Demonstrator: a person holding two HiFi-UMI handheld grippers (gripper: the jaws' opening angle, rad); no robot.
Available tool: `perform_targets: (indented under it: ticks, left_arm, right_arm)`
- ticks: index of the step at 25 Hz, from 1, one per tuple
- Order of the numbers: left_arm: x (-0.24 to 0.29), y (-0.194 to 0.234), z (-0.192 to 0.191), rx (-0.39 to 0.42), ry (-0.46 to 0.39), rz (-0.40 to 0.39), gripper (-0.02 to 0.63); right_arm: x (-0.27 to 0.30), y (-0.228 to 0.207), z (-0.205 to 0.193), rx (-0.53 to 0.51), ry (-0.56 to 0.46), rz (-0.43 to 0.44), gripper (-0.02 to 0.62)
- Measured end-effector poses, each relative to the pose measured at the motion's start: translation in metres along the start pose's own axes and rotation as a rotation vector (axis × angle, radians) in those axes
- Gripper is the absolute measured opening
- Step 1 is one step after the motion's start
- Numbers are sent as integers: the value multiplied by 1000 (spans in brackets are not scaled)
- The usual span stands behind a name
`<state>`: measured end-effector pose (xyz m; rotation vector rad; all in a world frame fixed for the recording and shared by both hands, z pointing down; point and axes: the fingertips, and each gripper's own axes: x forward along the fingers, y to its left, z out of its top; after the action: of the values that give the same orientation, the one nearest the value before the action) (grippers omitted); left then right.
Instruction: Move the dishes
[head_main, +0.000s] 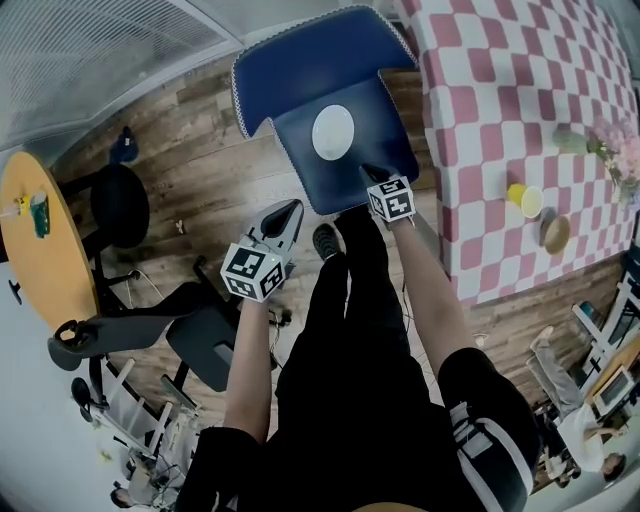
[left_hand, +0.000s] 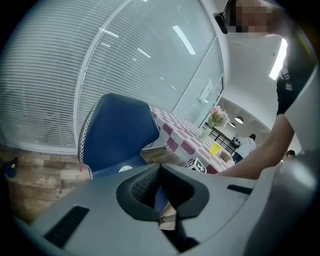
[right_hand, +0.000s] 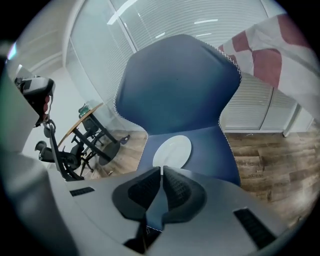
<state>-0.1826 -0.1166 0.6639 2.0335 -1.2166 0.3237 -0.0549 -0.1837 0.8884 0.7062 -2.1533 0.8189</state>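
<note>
Both the left claw (left_hand: 160, 169) and right claw (right_hand: 161, 171) are pressed together, empty; the plate (right_hand: 172, 151) lies just ahead of the right. I'd spread first, then pinch its near rim.

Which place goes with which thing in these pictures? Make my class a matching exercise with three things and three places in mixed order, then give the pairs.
Things:
1. white plate
2. yellow cup
3. green container

Places:
A. on the checked tablecloth
B. on the round wooden table
C. on the seat of the blue chair

Pairs: 1-C, 2-A, 3-B.
</note>
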Motion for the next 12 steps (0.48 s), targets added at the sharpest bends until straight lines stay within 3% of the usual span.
perform_targets:
  ticks: [12]
  left_arm:
    - [28,35,-25,-21,23,14,21]
  right_arm:
    - [70,-20,-14,71,24,53,52]
